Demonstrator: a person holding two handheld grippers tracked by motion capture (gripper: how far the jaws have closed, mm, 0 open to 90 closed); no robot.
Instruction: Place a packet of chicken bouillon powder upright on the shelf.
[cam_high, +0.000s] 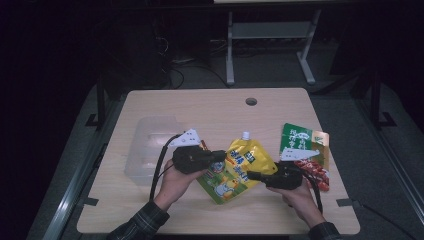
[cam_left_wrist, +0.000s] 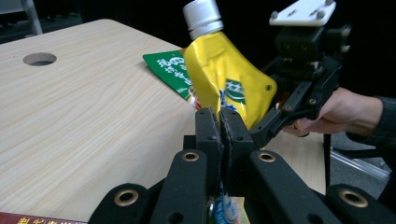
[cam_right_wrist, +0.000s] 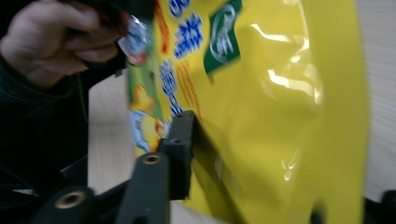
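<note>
Between the two claws, the yellow spouted pouch (cam_high: 238, 167) hangs spout-up, pinched by the left claw (cam_left_wrist: 220, 122) while the right claw (cam_high: 251, 175) straddles its opposite edge, grip uncertain.

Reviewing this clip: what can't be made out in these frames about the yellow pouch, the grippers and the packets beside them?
- Right gripper: in the right gripper view the yellow pouch covers one jaw, so whether the pads press is unclear.
- Pouch print: motion-blurred in the right gripper view, too small in the high view.
- Pouch bottom: in the left gripper view, hidden behind the left gripper.
- Green packet: partly covered by the right gripper's plate in the high view.
- Clear tray: contents indistinct.
</note>
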